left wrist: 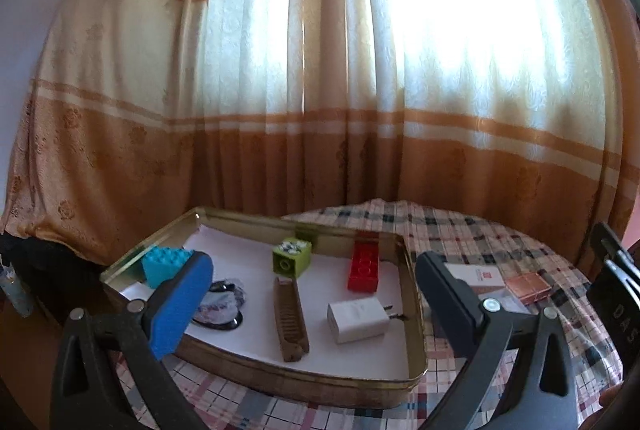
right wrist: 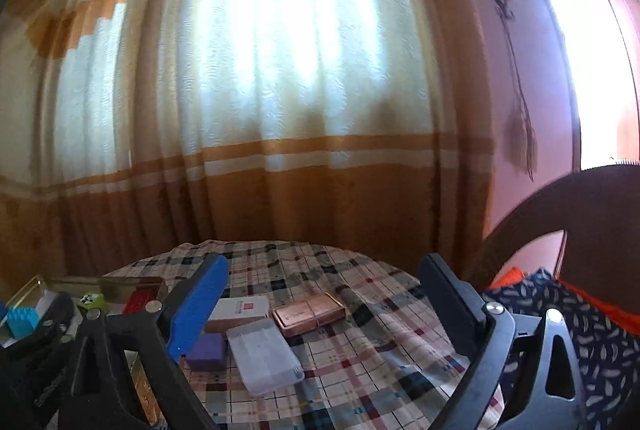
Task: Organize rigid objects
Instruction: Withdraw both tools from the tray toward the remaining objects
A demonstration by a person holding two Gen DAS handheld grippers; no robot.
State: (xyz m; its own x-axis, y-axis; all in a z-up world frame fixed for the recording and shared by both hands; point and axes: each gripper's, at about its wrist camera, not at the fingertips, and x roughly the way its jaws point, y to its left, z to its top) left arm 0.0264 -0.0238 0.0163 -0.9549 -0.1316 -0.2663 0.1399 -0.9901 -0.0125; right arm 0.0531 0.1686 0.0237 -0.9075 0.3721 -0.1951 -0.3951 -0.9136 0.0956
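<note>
Tray (left wrist: pixel 412 314) holds several items — four boxes (right wrist: pixel 266 358) remain on tablecloth (right wrist: pixel 360 370); both grippers (left wrist: pixel 312 306) (right wrist: pixel 324 314) apart, empty.

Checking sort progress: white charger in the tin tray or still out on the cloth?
In. The white charger lies flat on the gold tray's white liner, inside the rim, near the wooden comb.

One tin tray (left wrist: pixel 412 294). In it: three toy bricks – one teal (left wrist: pixel 162 264), one green (left wrist: pixel 292 254), one red (left wrist: pixel 364 266); one wooden comb (left wrist: pixel 290 314); one white charger (left wrist: pixel 357 316); one dark round item (left wrist: pixel 224 304), too hidden to name. On the cloth (right wrist: pixel 360 362): one white box (right wrist: pixel 240 311), one copper box (right wrist: pixel 310 313), one clear case (right wrist: pixel 264 354), one purple block (right wrist: pixel 207 350). Two grippers, left (left wrist: pixel 314 300) and right (right wrist: pixel 324 304).
</note>
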